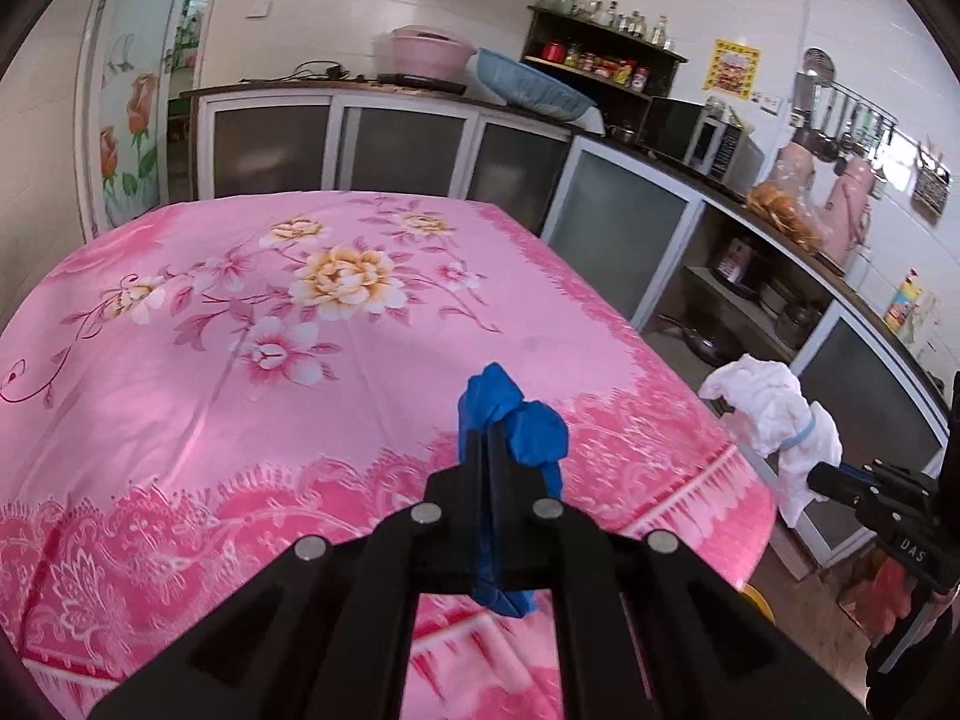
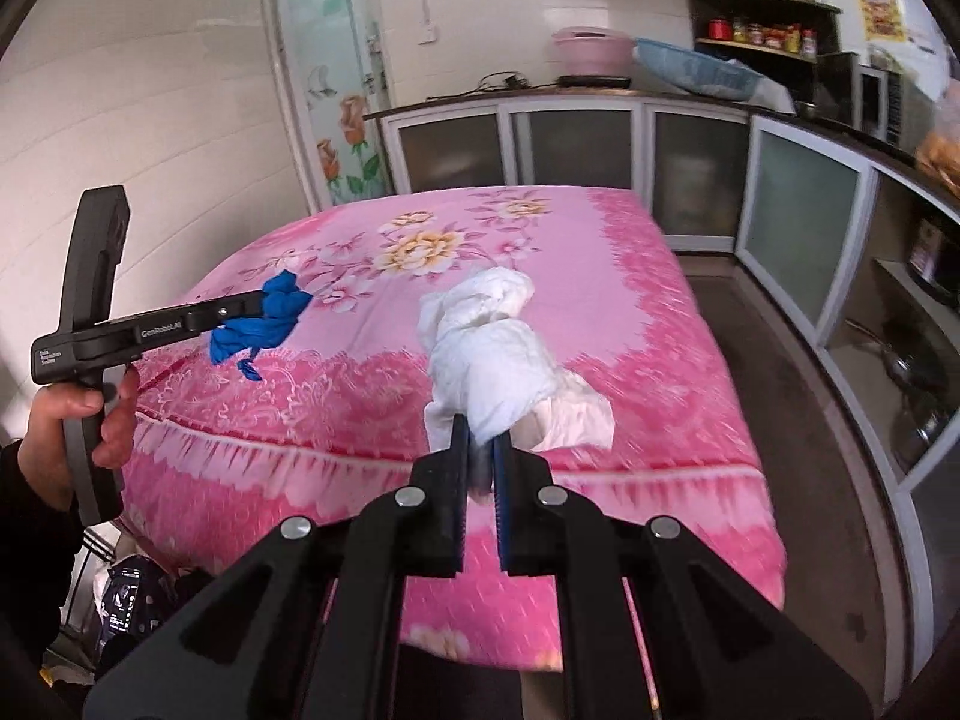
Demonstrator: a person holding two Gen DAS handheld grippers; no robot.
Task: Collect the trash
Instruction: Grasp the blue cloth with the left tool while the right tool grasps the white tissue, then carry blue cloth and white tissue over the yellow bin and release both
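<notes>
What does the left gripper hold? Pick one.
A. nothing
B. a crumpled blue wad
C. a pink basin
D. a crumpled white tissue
B: the left gripper is shut on the blue wad, while the right gripper pinches the white tissue.

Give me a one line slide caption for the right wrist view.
Right tool clamps crumpled white tissue above the pink floral tablecloth, while left tool holds blue trash.

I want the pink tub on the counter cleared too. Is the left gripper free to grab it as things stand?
Probably not. The left gripper is shut on a crumpled blue scrap, so its fingers are occupied, and the pink tub sits on the far counter beyond the pink-covered table.
</notes>
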